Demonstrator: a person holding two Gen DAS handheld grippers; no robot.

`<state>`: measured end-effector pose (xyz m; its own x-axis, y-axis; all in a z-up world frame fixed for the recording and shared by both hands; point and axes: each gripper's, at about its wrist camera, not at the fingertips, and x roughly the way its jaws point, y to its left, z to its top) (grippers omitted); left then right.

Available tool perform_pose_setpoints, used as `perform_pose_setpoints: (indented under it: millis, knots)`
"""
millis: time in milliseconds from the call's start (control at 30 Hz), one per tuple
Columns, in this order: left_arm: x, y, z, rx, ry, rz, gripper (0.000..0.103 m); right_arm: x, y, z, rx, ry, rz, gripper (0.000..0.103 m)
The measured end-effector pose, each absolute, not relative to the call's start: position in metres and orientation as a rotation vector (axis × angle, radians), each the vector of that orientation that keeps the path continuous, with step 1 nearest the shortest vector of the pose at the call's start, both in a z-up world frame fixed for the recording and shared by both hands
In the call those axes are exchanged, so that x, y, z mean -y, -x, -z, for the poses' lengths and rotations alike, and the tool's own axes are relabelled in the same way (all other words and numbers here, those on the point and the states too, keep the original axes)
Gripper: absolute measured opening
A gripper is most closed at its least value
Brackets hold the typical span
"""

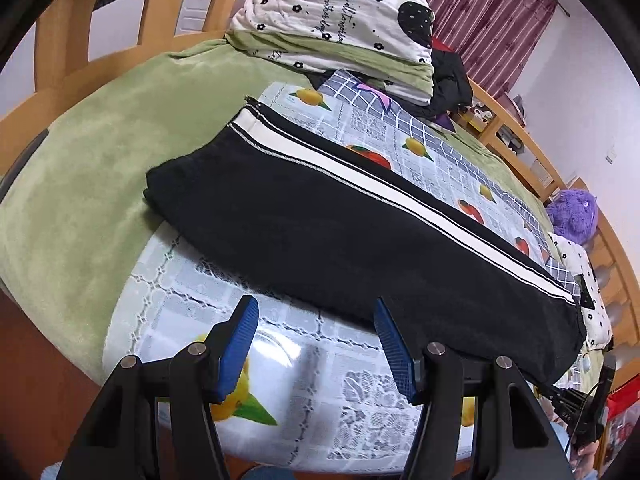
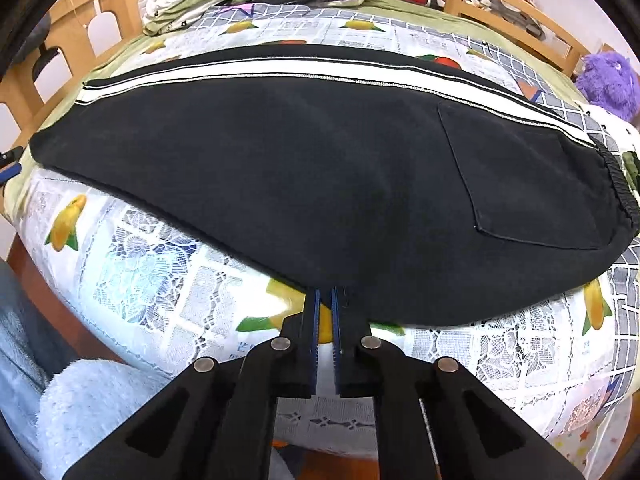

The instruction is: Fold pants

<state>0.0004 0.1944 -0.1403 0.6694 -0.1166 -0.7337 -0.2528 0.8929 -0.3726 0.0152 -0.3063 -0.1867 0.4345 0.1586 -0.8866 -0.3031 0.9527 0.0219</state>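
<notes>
Across the fruit-print cloth [image 2: 152, 280] on the table lie the black pants [image 2: 304, 168], already doubled leg on leg, white side stripe [image 2: 280, 74] along the far edge, waistband [image 2: 616, 184] at the right and the cuffs [image 1: 240, 120] out at the left. Right gripper [image 2: 325, 300] is clenched right at the near edge, around the middle of the length; can't really tell whether any fabric is caught between the pads or whether it just pinched air. Left gripper [image 1: 316, 320] hangs released just short of the near edge, nothing between its fingers. My guess is the next fold is lengthwise, cuffs over to waistband. For that I'd check the right one's bite, take both layers together, then get the left onto the cuff end and keep the stripe edge lined up as it goes over, so the top leg doesn't slide off the bottom one
</notes>
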Motion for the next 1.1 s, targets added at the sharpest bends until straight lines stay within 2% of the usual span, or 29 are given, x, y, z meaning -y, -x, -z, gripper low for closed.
perform_pose_setpoints:
  millis: [67, 233, 367, 533, 667, 867, 1000, 1033, 1100]
  knots:
    - [-0.19, 0.003, 0.136, -0.86, 0.472, -0.066, 0.058, 0.309, -0.017, 0.18, -1.097, 0.133, -0.325, 0.011]
    - [-0.176, 0.014, 0.124, -0.869, 0.413, -0.043, 0.058, 0.322, -0.013, 0.134, -0.946, 0.023, -0.327, 0.011]
    - [-0.192, 0.017, 0.143, -0.856, 0.527, -0.029, 0.058, 0.313, -0.04, 0.097, -0.878, -0.05, -0.313, 0.012]
    - [-0.23, 0.008, 0.178, -0.805, 0.715, -0.079, 0.056, 0.299, -0.087, 0.078, -0.874, -0.198, -0.281, 0.026]
    - [-0.259, -0.005, 0.198, -0.761, 0.83, -0.132, 0.052, 0.284, -0.106, 0.09, -0.847, -0.221, -0.238, 0.028]
    - [-0.288, -0.039, 0.202, -0.721, 0.833, -0.207, 0.052, 0.282, -0.121, 0.136, -0.88, -0.201, -0.177, 0.028]
    - [-0.3, -0.063, 0.204, -0.703, 0.851, -0.217, 0.052, 0.291, -0.123, 0.148, -0.893, -0.236, -0.167, 0.028]
    - [-0.302, -0.065, 0.204, -0.701, 0.848, -0.211, 0.051, 0.293, -0.124, 0.149, -0.909, -0.262, -0.192, 0.028]
    - [-0.305, -0.069, 0.203, -0.688, 0.861, -0.214, 0.041, 0.294, -0.124, 0.148, -0.922, -0.266, -0.207, 0.028]
